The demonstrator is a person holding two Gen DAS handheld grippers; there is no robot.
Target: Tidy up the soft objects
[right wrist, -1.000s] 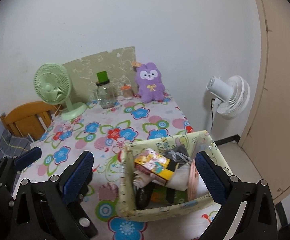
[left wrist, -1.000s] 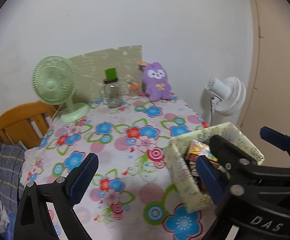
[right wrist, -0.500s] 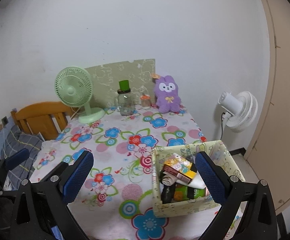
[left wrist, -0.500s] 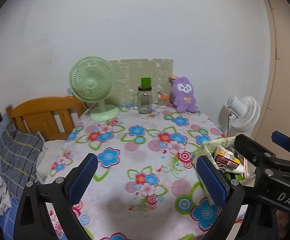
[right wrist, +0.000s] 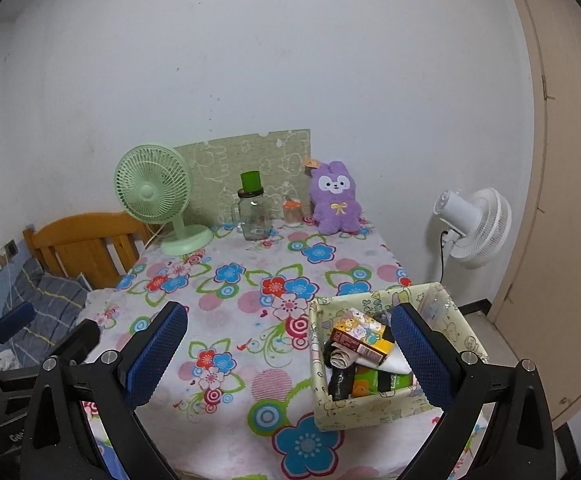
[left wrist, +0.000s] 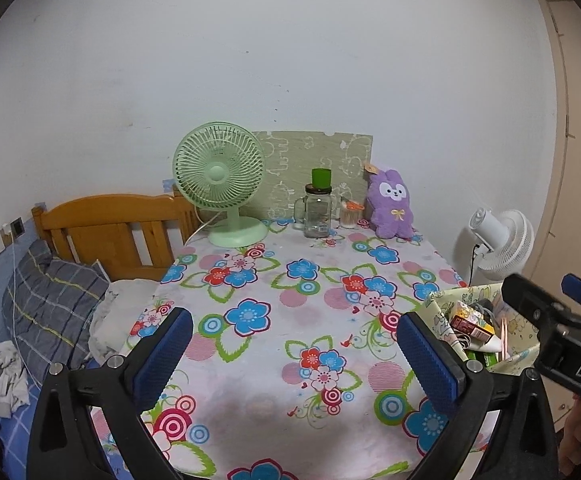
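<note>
White walls stand behind a table with a flowered cloth. On its near right corner sits a fabric box, and inside it lie rolled socks, a small carton and some packets. Far behind the box, against the wall, a purple plush toy sits upright beside a glass jar and a green fan.

Both tools are wide open and hold nothing. The left gripper hovers over the cloth, left of the box. The right gripper hangs above the box's left side.

I judge this fits two stages: soft things packed already, or waiting to be sorted out. The pictures do not settle which.
</note>
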